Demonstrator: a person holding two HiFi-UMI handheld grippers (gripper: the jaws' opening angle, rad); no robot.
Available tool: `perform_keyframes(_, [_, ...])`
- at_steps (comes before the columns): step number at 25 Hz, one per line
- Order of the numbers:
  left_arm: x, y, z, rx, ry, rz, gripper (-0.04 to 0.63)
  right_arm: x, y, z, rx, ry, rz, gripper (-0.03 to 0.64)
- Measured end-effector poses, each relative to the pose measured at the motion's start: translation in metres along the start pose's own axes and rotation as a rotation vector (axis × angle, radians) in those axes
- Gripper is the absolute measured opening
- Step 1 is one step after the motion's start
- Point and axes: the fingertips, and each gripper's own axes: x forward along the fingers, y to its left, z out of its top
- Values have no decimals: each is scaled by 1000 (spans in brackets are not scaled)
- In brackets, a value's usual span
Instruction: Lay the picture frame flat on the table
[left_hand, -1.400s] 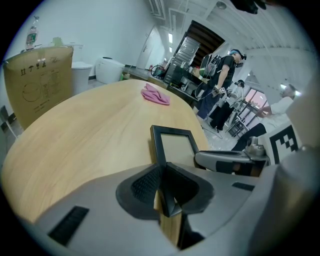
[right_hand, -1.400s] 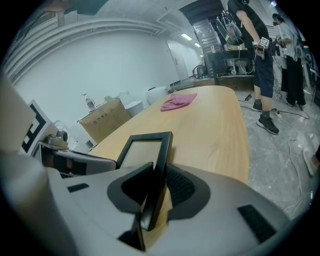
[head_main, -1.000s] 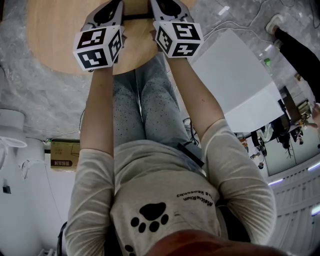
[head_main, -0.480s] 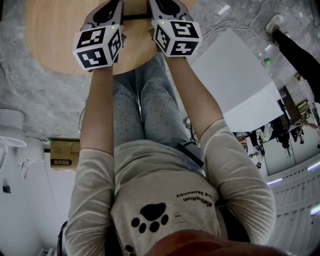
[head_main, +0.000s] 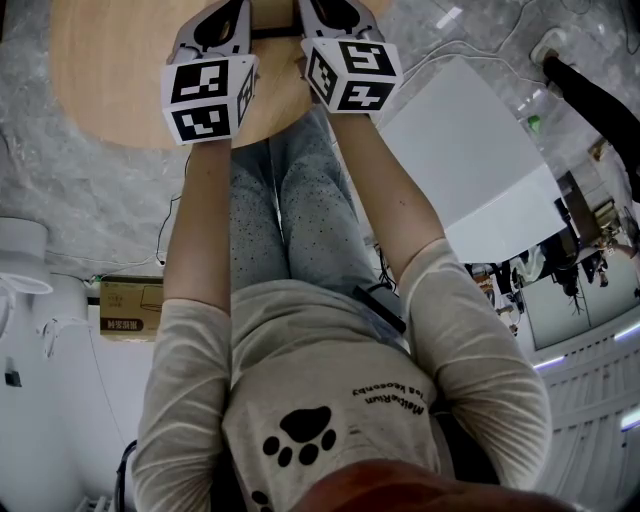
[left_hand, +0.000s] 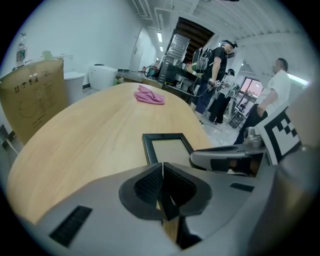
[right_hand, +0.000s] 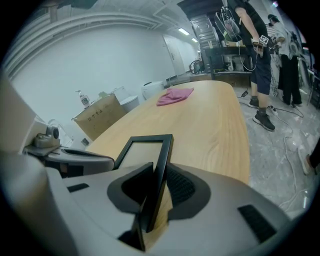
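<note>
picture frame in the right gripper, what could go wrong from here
1. The right gripper grips the picture frame by one side rail alone, so it could twist or slip on its way down to the table.
2. The left gripper's jaws have just been closing and stand almost together with nothing clearly between them, so it may give the frame no support.

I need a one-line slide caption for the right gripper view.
Right gripper clamps black rectangular picture frame over light wooden table.
</note>
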Motion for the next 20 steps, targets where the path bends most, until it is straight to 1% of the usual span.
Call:
perform_keyframes(3, [2,4,-3,-31,3,11,15,-2,2,2,-33,7,-13,91])
perform_keyframes(8, [4,6,-4,-29,-4,28,11,-10,5,6,-73,-2,-25,87])
perform_keyframes(10, [5,5,-4,-33,-6,32,11,-13,6,5,-78,9,-21,43])
perform_keyframes(13, [3,9,-3,-61,-5,37,11,-17,14,4,-80,39,-15,31])
perform_keyframes(16, [-3,10,0,-88,-15,37,11,-24,19,10,-103,48,-15,20])
perform_keyframes(20, [-18,6,6,-100,-17,10,11,-37,22,19,-114,49,-36,12])
